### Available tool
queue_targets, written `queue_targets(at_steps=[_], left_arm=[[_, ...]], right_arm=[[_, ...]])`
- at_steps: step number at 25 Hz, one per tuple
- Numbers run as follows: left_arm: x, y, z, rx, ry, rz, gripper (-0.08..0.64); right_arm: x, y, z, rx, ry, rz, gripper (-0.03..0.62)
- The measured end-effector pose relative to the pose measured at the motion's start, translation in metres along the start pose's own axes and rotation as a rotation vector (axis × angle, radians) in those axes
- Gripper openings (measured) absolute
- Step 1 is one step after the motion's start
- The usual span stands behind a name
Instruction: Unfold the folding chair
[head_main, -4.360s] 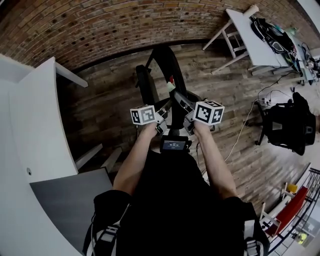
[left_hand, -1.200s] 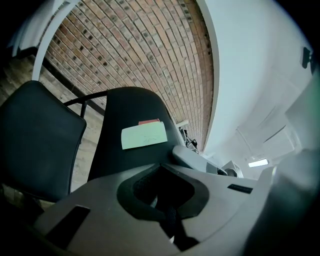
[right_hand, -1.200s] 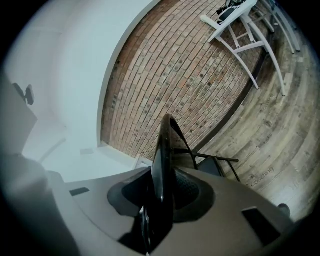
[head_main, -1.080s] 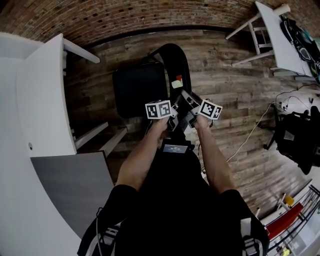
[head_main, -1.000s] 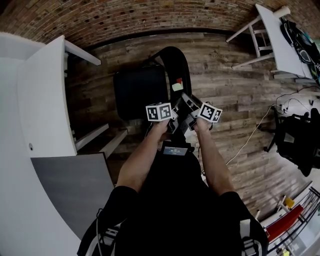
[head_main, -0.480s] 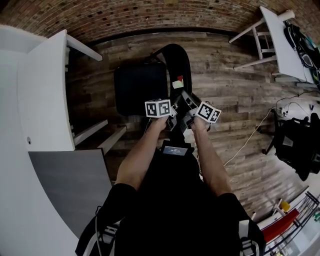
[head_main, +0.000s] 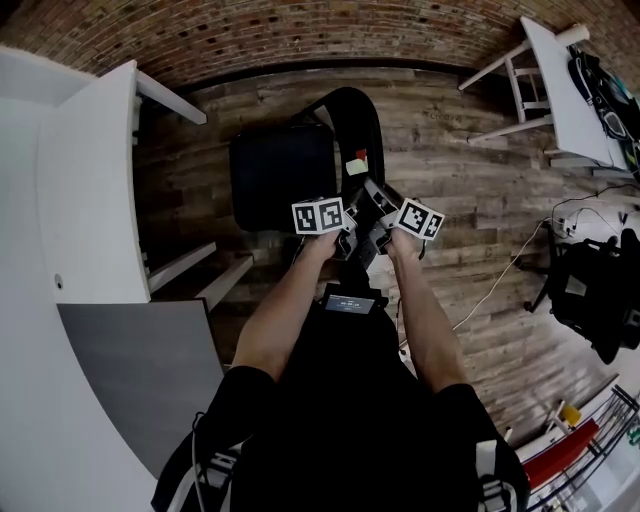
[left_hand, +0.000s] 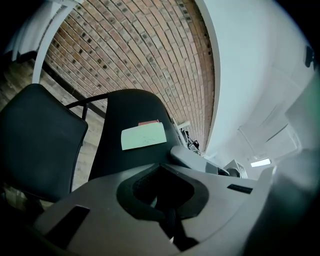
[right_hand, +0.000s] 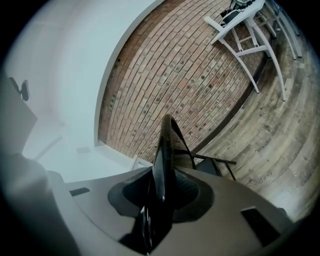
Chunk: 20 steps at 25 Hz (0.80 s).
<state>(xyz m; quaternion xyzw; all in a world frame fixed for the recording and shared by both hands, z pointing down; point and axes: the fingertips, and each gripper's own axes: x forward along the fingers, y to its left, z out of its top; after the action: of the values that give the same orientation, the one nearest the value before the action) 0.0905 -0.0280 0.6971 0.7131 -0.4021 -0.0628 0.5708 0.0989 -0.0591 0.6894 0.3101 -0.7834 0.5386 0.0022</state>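
Observation:
The black folding chair stands on the wood floor with its seat (head_main: 282, 178) lying flat and its backrest (head_main: 350, 125) upright beside it. A pale note (left_hand: 143, 136) and a red tag are stuck on the backrest (left_hand: 130, 110). My right gripper (head_main: 375, 222) is shut on the backrest's near edge (right_hand: 162, 150), which runs up between its jaws (right_hand: 160, 195). My left gripper (head_main: 343, 238) sits just left of it, jaws shut with nothing visible between them (left_hand: 162, 192). The seat (left_hand: 35, 145) shows at the left of the left gripper view.
A white desk (head_main: 90, 190) fills the left side, close to the seat. A brick wall (head_main: 250, 40) runs behind the chair. A white table (head_main: 560, 80) stands at the upper right, and a black office chair (head_main: 590, 290) and a floor cable (head_main: 490, 290) lie to the right.
Since the earliest frame the seat has swung down to the left and now lies flat. Over the last second the chair and both grippers have kept still.

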Motion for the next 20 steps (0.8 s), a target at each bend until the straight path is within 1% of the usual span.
queue_targets(at_steps=[3,7,10,13,20], left_arm=[[0.0004,-0.0005,0.0019,-0.016,-0.006,-0.016,0.003],[0.0031,-0.0007,0.0044,-0.018,-0.016,-0.008,0.003],[0.0016,0.0007,0.0038,-0.035,-0.007,-0.038,0.003],[0.0005,0.0021,0.0034,-0.060,-0.017,-0.066,0.003],[-0.0016,0.0000,0.0028,-0.078,-0.031,-0.072,0.003]], right_arm=[[0.0013,0.0001,0.0013,0.001,0.006,0.006,0.106],[0.0027,-0.0004,0.0047,-0.004,0.014,0.003,0.106],[0.0028,-0.0001,0.0027,0.000,0.009,0.012,0.106],[0.0028,-0.0012,0.0020,0.003,0.010,0.022,0.109],[0.0033,-0.0017,0.0000,0.016,0.012,0.036,0.109]])
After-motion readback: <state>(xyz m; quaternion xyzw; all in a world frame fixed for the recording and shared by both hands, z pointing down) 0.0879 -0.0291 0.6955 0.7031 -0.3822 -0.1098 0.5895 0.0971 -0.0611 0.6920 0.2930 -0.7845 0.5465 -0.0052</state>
